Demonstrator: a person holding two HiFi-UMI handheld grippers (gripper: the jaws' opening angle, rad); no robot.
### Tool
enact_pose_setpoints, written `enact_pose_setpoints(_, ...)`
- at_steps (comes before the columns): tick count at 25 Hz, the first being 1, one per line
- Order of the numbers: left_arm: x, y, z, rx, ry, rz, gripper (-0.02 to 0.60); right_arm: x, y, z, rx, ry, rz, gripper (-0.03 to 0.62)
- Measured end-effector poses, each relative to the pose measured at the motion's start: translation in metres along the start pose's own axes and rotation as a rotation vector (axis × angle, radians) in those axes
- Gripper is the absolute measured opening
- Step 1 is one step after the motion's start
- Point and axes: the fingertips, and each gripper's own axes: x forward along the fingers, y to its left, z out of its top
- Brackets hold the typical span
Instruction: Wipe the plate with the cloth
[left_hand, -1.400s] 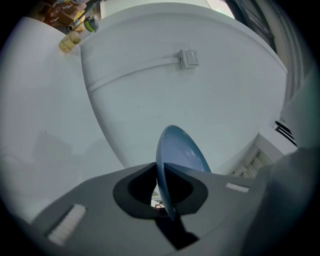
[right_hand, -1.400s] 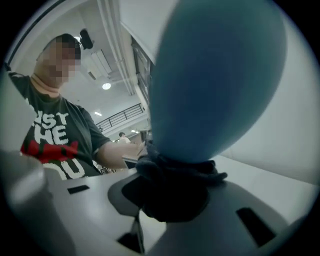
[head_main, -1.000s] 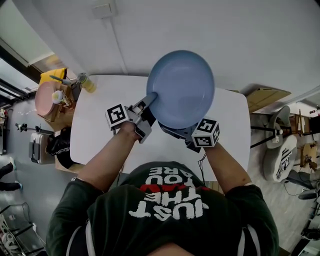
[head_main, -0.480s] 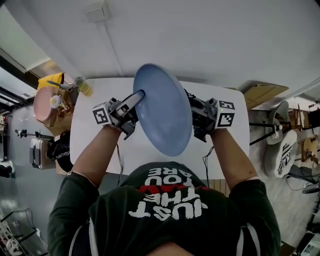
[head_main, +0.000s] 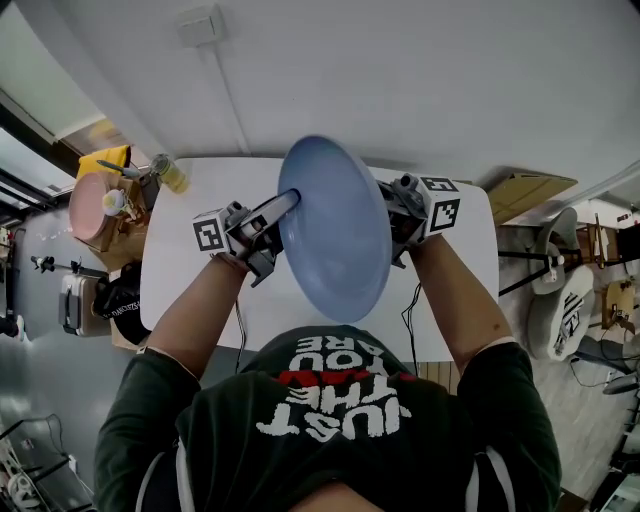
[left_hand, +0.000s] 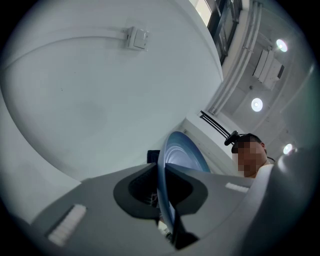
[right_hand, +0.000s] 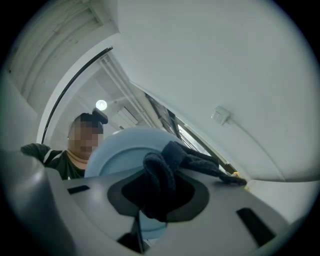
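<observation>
Round pale-blue plate, tilted on edge above the white counter: sits between both tools, rim pinched in the nearly closed left tool, face toward the right tool, clamped on a dark bunched cloth just beside it.

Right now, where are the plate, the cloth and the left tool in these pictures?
plate (head_main: 335, 235): head view, middle of its blue face.
cloth (right_hand: 160, 177): right gripper view, dark bundle between the jaws.
left tool (head_main: 285, 202): head view, fingertips at the plate's rim.
</observation>
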Motion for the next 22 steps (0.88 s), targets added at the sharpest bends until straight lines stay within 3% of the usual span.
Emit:
enact_pose_setpoints(11, -0.007, 0.018, 0.02, -0.02, -0.077, 0.163, 0.029, -0.008, 0.049, 0.019, -0.045, 0.013, 0.121, 0.069)
enact_pose_setpoints(22, -0.009, 0.024, 0.036, -0.04, -0.183, 0.215, 0.029, -0.002, 0.061, -0.031, 0.041, 0.098, 0.185, 0.069)
